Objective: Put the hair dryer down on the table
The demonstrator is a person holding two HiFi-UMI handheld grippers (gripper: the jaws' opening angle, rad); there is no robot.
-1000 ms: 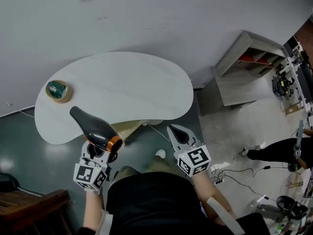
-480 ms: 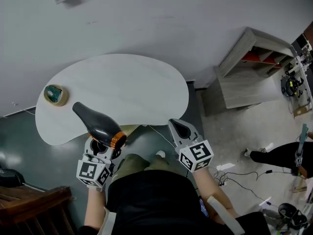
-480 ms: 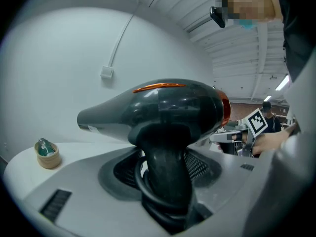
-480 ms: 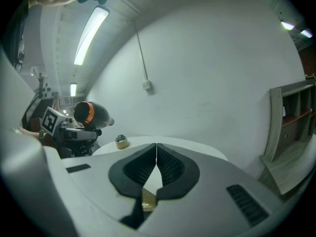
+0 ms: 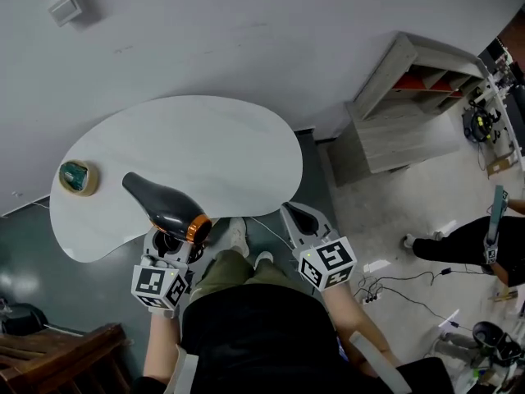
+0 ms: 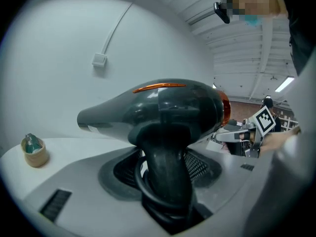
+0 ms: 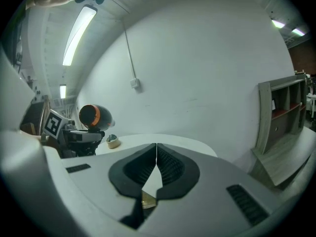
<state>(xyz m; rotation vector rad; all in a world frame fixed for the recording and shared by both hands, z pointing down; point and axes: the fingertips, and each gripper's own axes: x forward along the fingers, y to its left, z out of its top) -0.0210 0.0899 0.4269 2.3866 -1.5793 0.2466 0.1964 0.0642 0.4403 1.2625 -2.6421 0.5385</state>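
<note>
The camera on my head looks steeply down: the whole white table [image 5: 213, 138] lies below, the wall [image 5: 246, 31] beyond it, my left gripper [image 5: 171, 238] at lower left, my right gripper [image 5: 300, 217] at lower right. My left gripper's camera sits low and very near the hair dryer [image 6: 158, 107], which fills its middle, and faces across the table to the wall. My right gripper's camera faces the same wall from just off the table's near edge. All three share the tabletop and the small tan roll [image 5: 75, 176]. Each gripper view catches the other gripper at its side, and the shelf unit [image 5: 410, 97] shows in the head and right gripper views.
</note>
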